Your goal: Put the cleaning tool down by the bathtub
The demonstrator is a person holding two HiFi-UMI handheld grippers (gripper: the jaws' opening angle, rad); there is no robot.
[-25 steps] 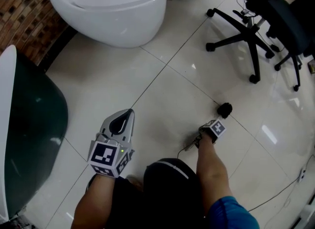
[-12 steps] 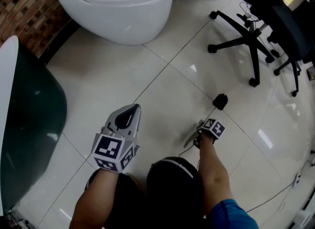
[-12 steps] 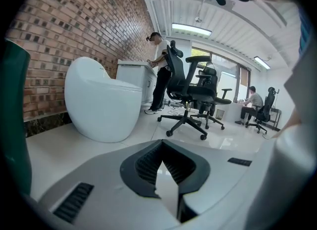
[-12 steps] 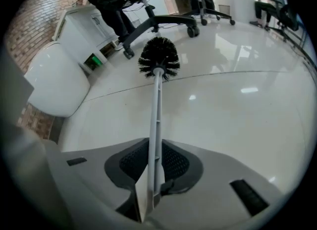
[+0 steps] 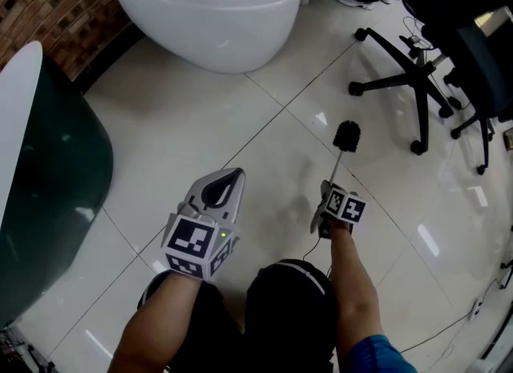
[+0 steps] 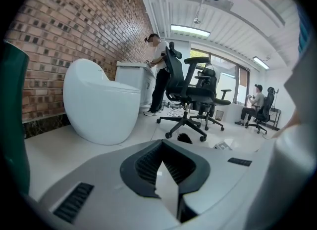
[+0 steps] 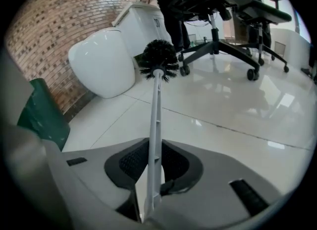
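Observation:
The cleaning tool is a toilet brush with a black bristle head (image 5: 347,135) on a thin pale handle (image 7: 155,125). My right gripper (image 5: 327,195) is shut on the handle's lower end, and the brush head (image 7: 159,60) points up and away over the tiled floor. The white rounded bathtub (image 5: 208,2) stands at the far left of the brush, and also shows in the right gripper view (image 7: 101,61). My left gripper (image 5: 231,177) hovers over the floor to the left, shut with nothing in it (image 6: 161,142); it faces the bathtub (image 6: 99,105).
A dark green basin with a white rim (image 5: 48,179) fills the left edge. Black office chairs (image 5: 409,83) stand at the far right. A brick wall (image 5: 48,18) runs behind the tub. A person stands at a counter (image 6: 158,70). A thin cable (image 5: 449,315) lies on the tiles.
The right gripper has moved toward the tub and the brush head has shifted farther away. The left gripper has drifted forward and to the right.

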